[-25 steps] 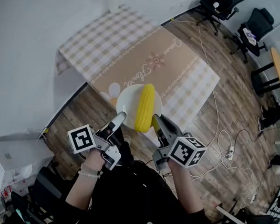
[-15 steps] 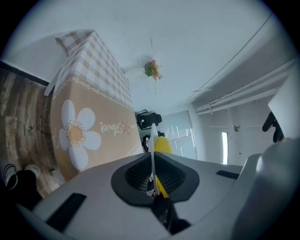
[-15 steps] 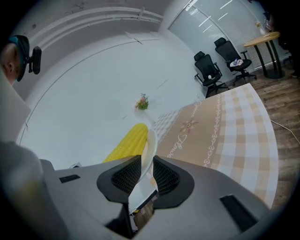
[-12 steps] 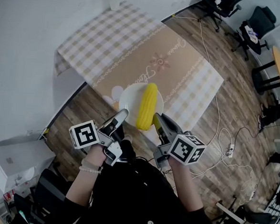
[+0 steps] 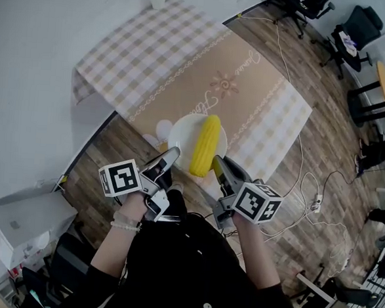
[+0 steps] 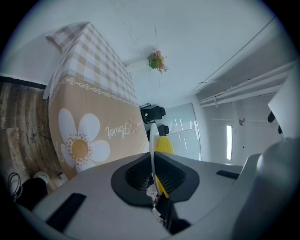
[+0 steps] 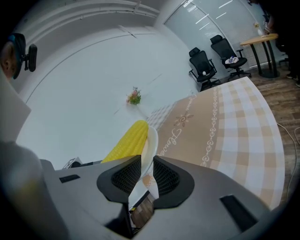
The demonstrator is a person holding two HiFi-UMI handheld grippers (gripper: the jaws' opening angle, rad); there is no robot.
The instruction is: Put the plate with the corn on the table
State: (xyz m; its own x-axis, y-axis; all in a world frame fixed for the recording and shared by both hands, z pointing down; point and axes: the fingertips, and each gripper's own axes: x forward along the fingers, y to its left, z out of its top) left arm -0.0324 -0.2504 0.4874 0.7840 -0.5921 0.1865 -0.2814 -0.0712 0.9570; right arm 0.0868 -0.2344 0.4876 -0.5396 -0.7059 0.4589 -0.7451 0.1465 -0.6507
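Glossy plate [image 5: 182,136], matt cloth tablecloth [image 5: 147,55], wood-plank floor [image 5: 103,160].

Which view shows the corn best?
The head view: the whole corn lies on the plate, seen from above. The left gripper view shows only a bit beside the plate's rim; the right gripper view shows one side.

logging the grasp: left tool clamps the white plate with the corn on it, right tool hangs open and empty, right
The right tool is not open and empty: the right gripper view shows its jaws shut on the rim of the plate. The left tool does clamp the plate, with the corn on it.
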